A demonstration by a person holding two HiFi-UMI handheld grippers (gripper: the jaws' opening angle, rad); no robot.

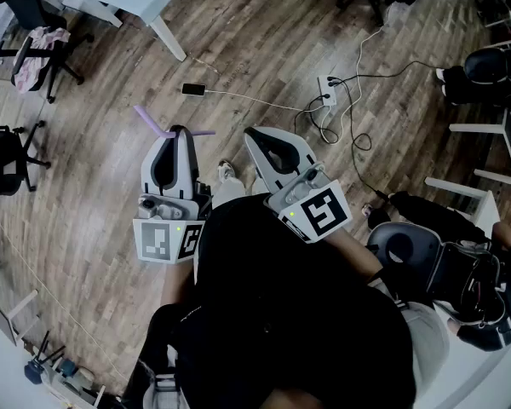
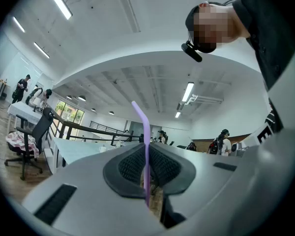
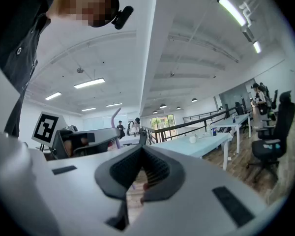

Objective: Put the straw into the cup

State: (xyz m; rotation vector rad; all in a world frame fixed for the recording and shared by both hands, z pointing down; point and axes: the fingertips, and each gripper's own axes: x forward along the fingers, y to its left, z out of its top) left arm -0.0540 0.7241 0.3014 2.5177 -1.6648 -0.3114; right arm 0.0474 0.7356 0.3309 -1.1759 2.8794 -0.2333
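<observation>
From above, the head view shows the left gripper [image 1: 179, 135] and the right gripper [image 1: 252, 136] side by side over a wood floor [image 1: 264, 41], the left at 9 o'clock of the right. A purple straw [image 1: 153, 120] crosses the left tips, its ends poking toward 10 and 3 o'clock. Only the left gripper view shows the grip itself: the jaws are clamped on the upright straw, its top bent toward 11 o'clock. In the right gripper view that gripper's jaws meet at the tips with nothing between them.
</observation>
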